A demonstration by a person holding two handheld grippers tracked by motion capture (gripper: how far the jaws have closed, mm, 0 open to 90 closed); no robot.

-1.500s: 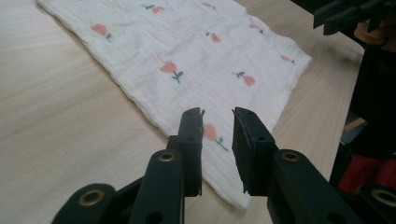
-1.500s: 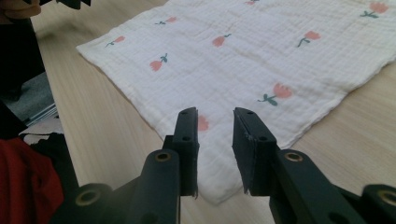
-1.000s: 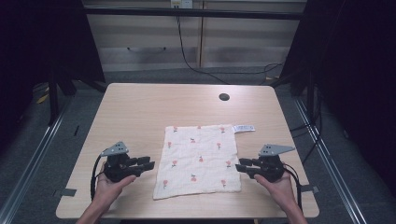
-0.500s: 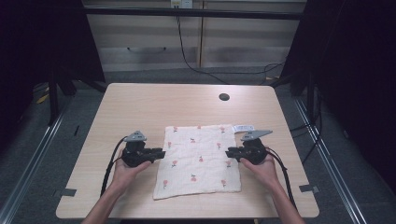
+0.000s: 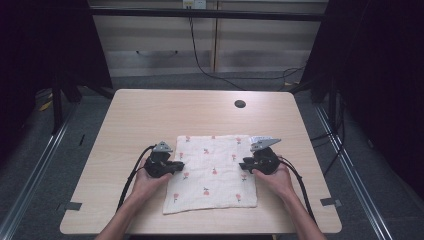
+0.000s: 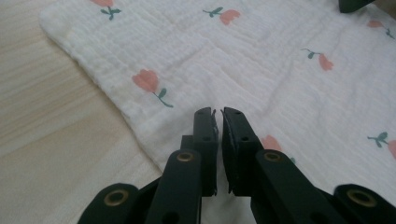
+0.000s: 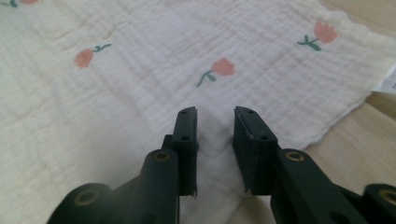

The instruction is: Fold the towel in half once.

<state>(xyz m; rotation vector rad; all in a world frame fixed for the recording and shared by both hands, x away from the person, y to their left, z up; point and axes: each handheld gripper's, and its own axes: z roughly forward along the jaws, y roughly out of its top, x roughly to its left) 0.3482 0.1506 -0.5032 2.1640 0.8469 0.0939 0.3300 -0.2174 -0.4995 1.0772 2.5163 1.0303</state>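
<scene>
A white cloth [image 5: 212, 172] printed with small pink tulips lies flat on the wooden table [image 5: 150, 115]. My left gripper [image 5: 179, 166] rests on the cloth's left edge. In the left gripper view its jaws [image 6: 218, 114] have just been closing and stand almost together, a thin slit between them, pinched on the cloth [image 6: 261, 70]. My right gripper [image 5: 243, 165] sits on the cloth's right edge. In the right gripper view its jaws [image 7: 215, 112] have just been opening a little and stand apart, with the cloth [image 7: 140, 93] below and between them, untouched by the pads.
A dark round hole [image 5: 240, 104] sits in the tabletop at the back right. A white label [image 7: 387, 81] sticks out at the cloth's edge in the right gripper view. Bare wood surrounds the cloth. Cabinets and cables stand beyond the table's far edge.
Both hands have moved inward and away from the front edge, from beside the cloth onto its left and right edges. The left jaws have closed.
</scene>
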